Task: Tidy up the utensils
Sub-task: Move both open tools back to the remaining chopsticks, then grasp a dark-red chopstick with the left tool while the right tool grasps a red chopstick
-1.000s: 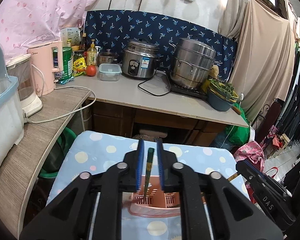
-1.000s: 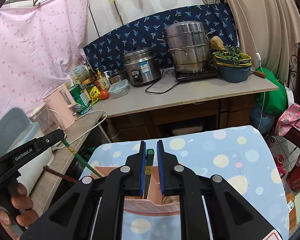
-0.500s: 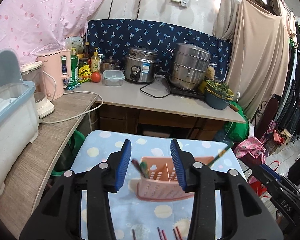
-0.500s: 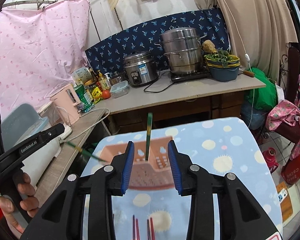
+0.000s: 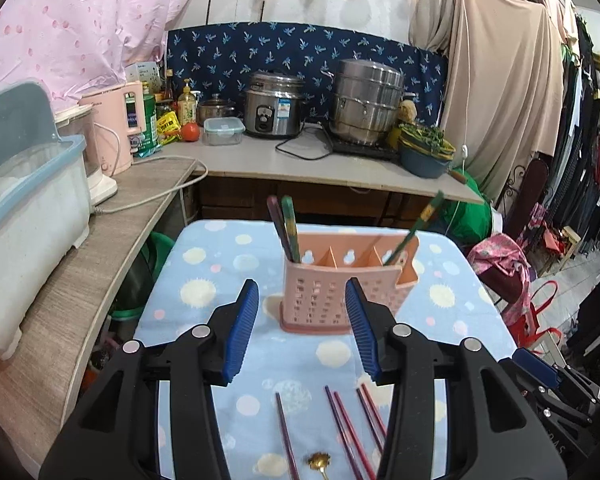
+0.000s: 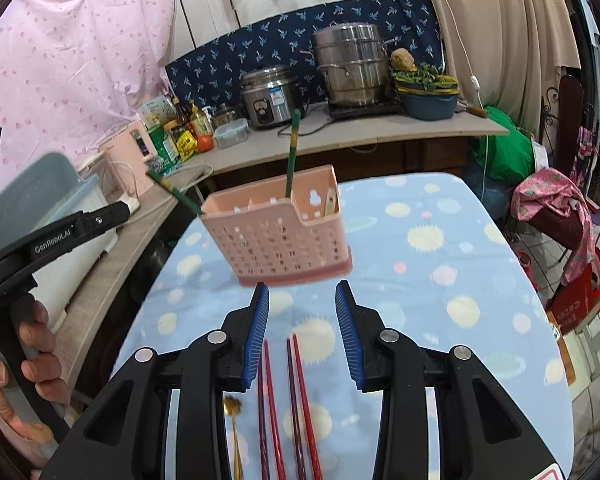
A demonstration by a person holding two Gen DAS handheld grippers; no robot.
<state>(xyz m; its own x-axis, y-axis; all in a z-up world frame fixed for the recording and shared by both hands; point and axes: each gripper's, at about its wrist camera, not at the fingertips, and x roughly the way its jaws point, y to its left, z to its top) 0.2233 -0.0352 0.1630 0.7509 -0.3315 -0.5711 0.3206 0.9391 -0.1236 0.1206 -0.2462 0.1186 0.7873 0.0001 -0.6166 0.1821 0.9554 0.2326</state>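
Note:
A pink perforated utensil holder [image 5: 328, 296] [image 6: 276, 240] stands on the blue dotted cloth. A green chopstick [image 5: 289, 224] and a dark one stand in its left compartment. Another green chopstick [image 5: 420, 224] [image 6: 292, 152] leans in the right one. My left gripper [image 5: 301, 284] hangs just short of the holder, its jaws opening with nothing between them. My right gripper [image 6: 302, 288] is open and empty, also short of the holder. Several red and purple chopsticks [image 5: 348, 428] [image 6: 296, 400] and a gold spoon [image 5: 319, 460] [image 6: 232, 406] lie on the cloth below the fingers.
A wooden shelf [image 5: 100, 264] with a white-and-blue bin [image 5: 28, 216] runs along the left. Behind the table a counter [image 5: 300, 168] carries a rice cooker, a steamer pot, a pink kettle and bottles. A hand [image 6: 32, 360] holds the left gripper's handle.
Both grippers have let go of their green chopsticks, which now stand in the holder. Both have opened and pulled back, so the loose chopsticks and spoon on the cloth came into view.

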